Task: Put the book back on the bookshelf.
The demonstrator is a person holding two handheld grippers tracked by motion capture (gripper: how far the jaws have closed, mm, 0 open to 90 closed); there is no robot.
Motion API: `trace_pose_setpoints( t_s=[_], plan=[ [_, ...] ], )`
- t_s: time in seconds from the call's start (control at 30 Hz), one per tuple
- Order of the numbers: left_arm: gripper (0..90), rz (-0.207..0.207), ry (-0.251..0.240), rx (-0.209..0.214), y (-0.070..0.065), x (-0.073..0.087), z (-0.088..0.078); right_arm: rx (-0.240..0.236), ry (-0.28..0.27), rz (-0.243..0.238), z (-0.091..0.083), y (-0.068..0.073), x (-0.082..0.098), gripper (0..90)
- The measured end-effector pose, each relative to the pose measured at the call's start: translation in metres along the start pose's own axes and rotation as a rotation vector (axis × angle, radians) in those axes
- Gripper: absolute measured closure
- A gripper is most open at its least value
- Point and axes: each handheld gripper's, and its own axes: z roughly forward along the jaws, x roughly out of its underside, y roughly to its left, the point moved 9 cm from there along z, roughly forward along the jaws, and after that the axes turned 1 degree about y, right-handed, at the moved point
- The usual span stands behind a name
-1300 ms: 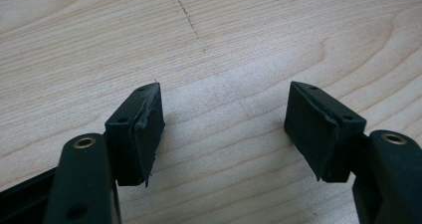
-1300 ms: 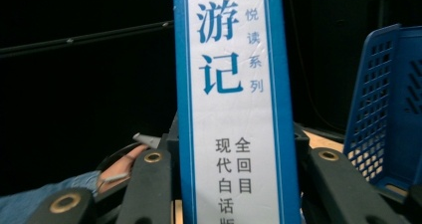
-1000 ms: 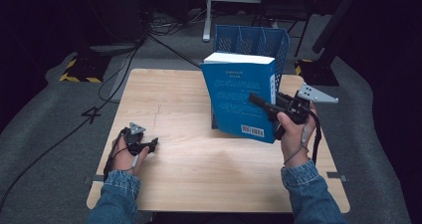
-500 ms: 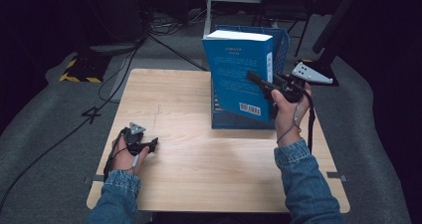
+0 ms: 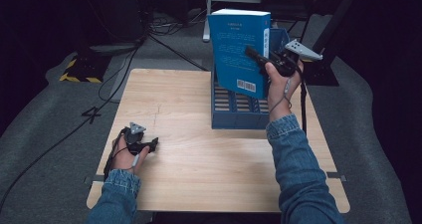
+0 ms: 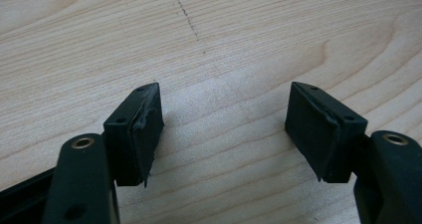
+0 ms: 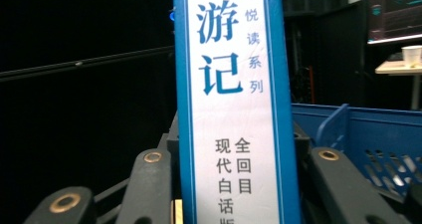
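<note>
Denim sleeves come in from the bottom of the high view, one on each forearm. We see a pale wooden counter (image 5: 199, 174) under them, with grey carpet around it.

Nearest, at the counter's left front edge, the left hand (image 5: 127, 153) rests on the wood and holds the left gripper (image 5: 149, 146). In the left gripper view its jaws stand spread wide apart, with bare wood grain between them and nothing held. A thin dark scratch runs across the wood just beyond them.

Farther back, on the right, the right arm reaches forward and up. The right hand (image 5: 276, 87) holds the right gripper (image 5: 254, 54) raised above the counter, its grey plate on top. Its jaws are pinching a blue book (image 5: 238, 47), which stands upright and slightly tilted in the air. We see the back cover facing us, with a barcode near its lower right corner. In the right gripper view the book's spine (image 7: 234, 104) fills the middle, white with blue edges and printed characters, and the black jaws press on it from both sides.

Below and behind the book sits a blue slotted rack (image 5: 239, 109) on the counter's far right part. The book's lower edge hangs over it; we cannot tell whether they touch.

Beyond the counter lie dark cables on the floor and a black and yellow striped base at far left.
</note>
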Motion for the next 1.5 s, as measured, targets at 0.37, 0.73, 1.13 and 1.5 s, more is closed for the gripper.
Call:
trace_pose_setpoints(
  t_s=[0.37,0.73,1.13,1.5],
  plan=[
    [31.3,-0.005,0.000,-0.006,0.001,-0.001,0.001,0.105,-0.012,0.088,0.026,-0.041,0.002,61.7],
    [31.3,-0.001,0.001,-0.006,0.001,-0.001,0.001,0.178,0.010,0.078,0.055,-0.047,0.010,61.7],
    [31.3,-0.003,0.003,-0.006,0.000,-0.001,0.001,0.242,0.009,0.088,0.066,-0.045,0.025,60.9],
    [31.3,-0.005,0.003,-0.007,0.000,-0.003,0.003,0.289,0.105,0.058,0.071,-0.042,0.041,60.5]
  ],
)
